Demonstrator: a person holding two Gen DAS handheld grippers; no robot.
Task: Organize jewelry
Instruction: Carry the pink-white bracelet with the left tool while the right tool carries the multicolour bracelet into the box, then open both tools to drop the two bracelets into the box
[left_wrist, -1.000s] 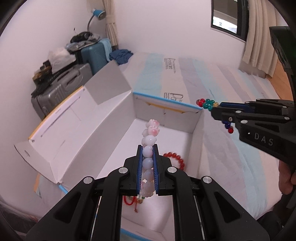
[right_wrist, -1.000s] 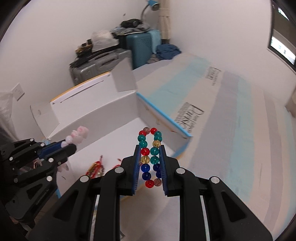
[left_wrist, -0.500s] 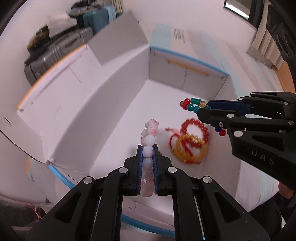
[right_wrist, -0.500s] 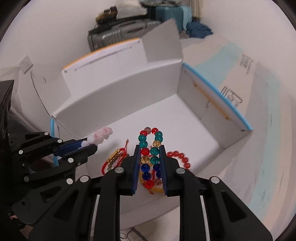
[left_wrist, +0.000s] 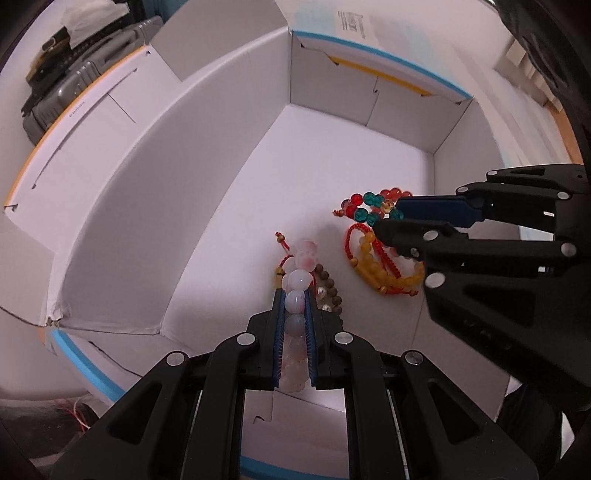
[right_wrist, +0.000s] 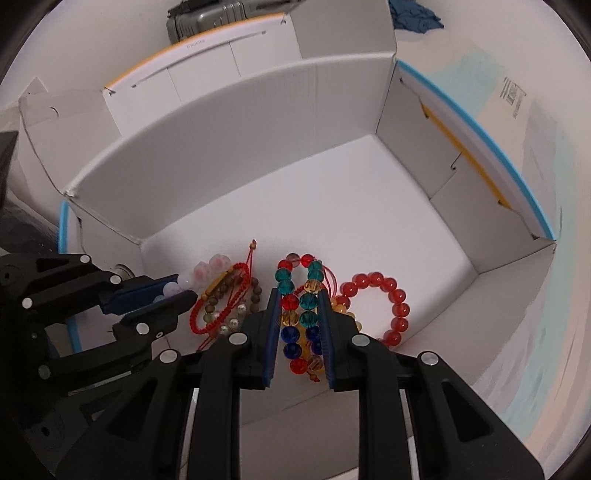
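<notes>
From the left wrist, the left hand-held gripper (left_wrist: 294, 295) is clenched on the pale pink bead bracelet (left_wrist: 297, 291), whose strand runs lengthwise between the pads and points down at the white box (left_wrist: 229, 155) floor, just above the brown bead bracelet (left_wrist: 330, 291). From the right wrist, the right hand-held gripper (right_wrist: 298, 295) grasps the multicoloured bead bracelet (right_wrist: 300, 302), folded double along the fingers, directly over the yellow bead bracelet (right_wrist: 345, 312) and beside the red bead bracelet (right_wrist: 388, 299); a release would likely drop each straight down.
</notes>
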